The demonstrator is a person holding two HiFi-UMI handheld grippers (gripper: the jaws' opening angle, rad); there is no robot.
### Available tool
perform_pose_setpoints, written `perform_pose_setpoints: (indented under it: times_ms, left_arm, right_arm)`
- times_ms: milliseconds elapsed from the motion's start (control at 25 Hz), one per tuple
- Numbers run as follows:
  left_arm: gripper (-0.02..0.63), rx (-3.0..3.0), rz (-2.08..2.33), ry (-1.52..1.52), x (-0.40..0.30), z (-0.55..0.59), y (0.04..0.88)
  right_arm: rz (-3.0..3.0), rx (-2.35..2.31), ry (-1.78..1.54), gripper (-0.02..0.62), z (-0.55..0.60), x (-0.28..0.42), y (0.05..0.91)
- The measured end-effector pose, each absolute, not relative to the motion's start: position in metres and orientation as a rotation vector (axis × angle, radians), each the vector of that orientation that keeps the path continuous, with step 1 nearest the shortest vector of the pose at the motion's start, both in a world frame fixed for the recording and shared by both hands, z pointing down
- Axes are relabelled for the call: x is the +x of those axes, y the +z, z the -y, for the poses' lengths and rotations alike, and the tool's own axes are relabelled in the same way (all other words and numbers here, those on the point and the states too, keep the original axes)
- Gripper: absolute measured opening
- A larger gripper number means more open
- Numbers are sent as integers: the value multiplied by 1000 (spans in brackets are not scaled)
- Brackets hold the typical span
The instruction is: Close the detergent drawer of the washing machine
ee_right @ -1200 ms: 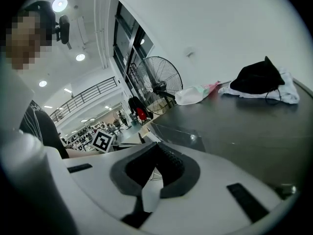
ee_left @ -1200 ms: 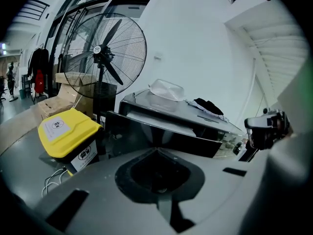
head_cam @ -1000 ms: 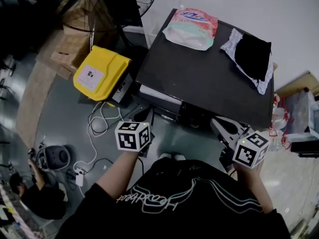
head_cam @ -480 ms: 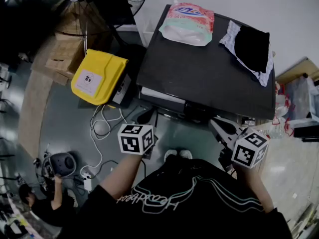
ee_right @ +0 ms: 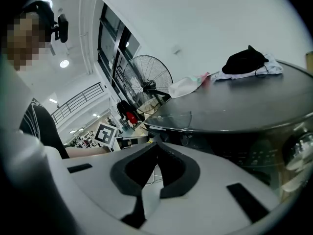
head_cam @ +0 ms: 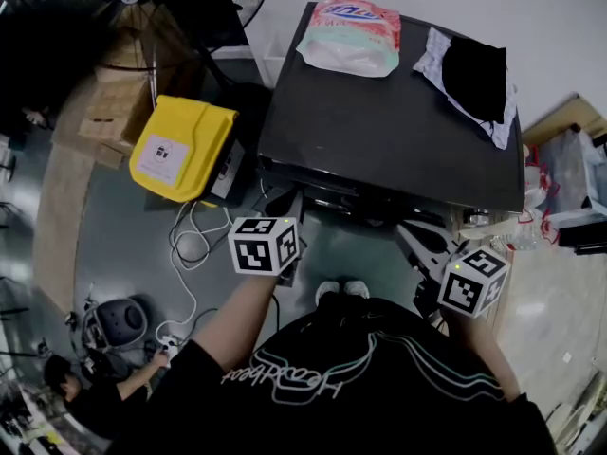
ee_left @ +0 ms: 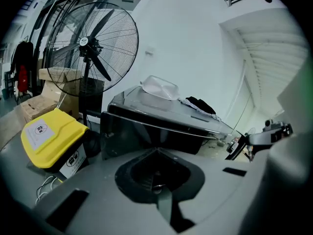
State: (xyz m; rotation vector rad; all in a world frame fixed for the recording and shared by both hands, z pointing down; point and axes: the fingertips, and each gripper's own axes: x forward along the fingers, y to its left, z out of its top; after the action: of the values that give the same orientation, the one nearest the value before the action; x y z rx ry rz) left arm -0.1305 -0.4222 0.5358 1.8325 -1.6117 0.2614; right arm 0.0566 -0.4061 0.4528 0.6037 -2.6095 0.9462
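Observation:
The black washing machine (head_cam: 379, 131) stands ahead of me, with a pink detergent bag (head_cam: 349, 34) and a black cloth (head_cam: 474, 76) on its lid. In the head view my left gripper (head_cam: 283, 218) is shut and empty, its tips close to the machine's upper left front (head_cam: 294, 180). No pale drawer strip shows there; the front looks flush. In the left gripper view the shut left gripper (ee_left: 156, 151) points at the glossy front panel (ee_left: 146, 131); whether they touch I cannot tell. My right gripper (head_cam: 406, 230) hangs shut and empty by the right front (ee_right: 244, 151).
A yellow box (head_cam: 180, 145) sits on the floor left of the machine, with cardboard boxes (head_cam: 119, 102) and a standing fan (ee_left: 90, 43) behind it. White cables (head_cam: 185, 254) trail over the floor. A person (head_cam: 85, 401) crouches at the lower left. Clutter (head_cam: 560, 207) stands right.
My left gripper has moved forward toward the machine's front. The pale drawer strip that stuck out at the upper left front earlier no longer shows. The right gripper has hardly moved.

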Motion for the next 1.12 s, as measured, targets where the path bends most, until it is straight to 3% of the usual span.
perform_pose_setpoints:
  times_ms: [1120]
  left_arm:
    - [21,1941,1556,291,-133,452,539]
  right_arm:
    - [2620,755,989,26,420,64,465]
